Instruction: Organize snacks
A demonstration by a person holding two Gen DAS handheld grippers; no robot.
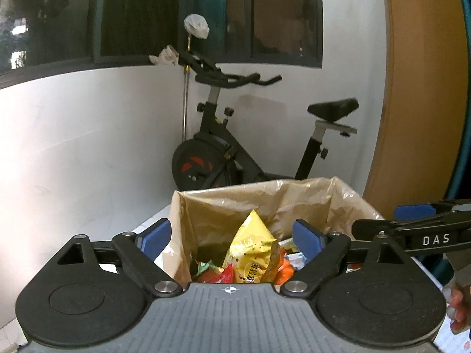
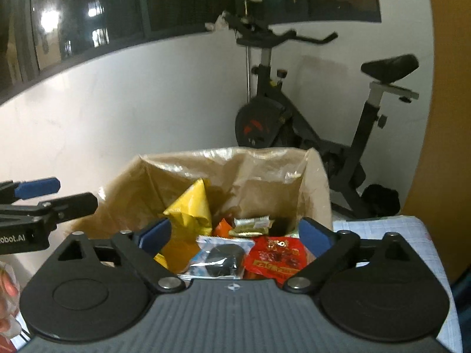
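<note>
A box lined with a brown plastic bag (image 1: 265, 189) (image 2: 223, 156) stands just beyond both grippers and holds snack packets. In the left wrist view a yellow chip bag (image 1: 250, 250) stands upright in it over a red packet (image 1: 219, 276) and an orange one (image 1: 284, 267). My left gripper (image 1: 232, 235) (image 2: 61, 195) is open over the near rim, nothing between its blue pads. The right wrist view shows the yellow bag (image 2: 191, 209), a red packet (image 2: 276, 260), a clear packet with a dark item (image 2: 220, 260) and a small wrapper (image 2: 251, 223). My right gripper (image 2: 235, 232) (image 1: 391, 220) is open and empty too.
A black exercise bike (image 1: 235, 147) (image 2: 309, 117) stands behind the box against the white wall, under dark windows. A wooden panel (image 1: 418, 88) rises on the right. A grid-patterned cloth (image 2: 382, 226) covers the surface beside the box. A person's fingers (image 1: 459, 309) (image 2: 8, 294) show at the frame edges.
</note>
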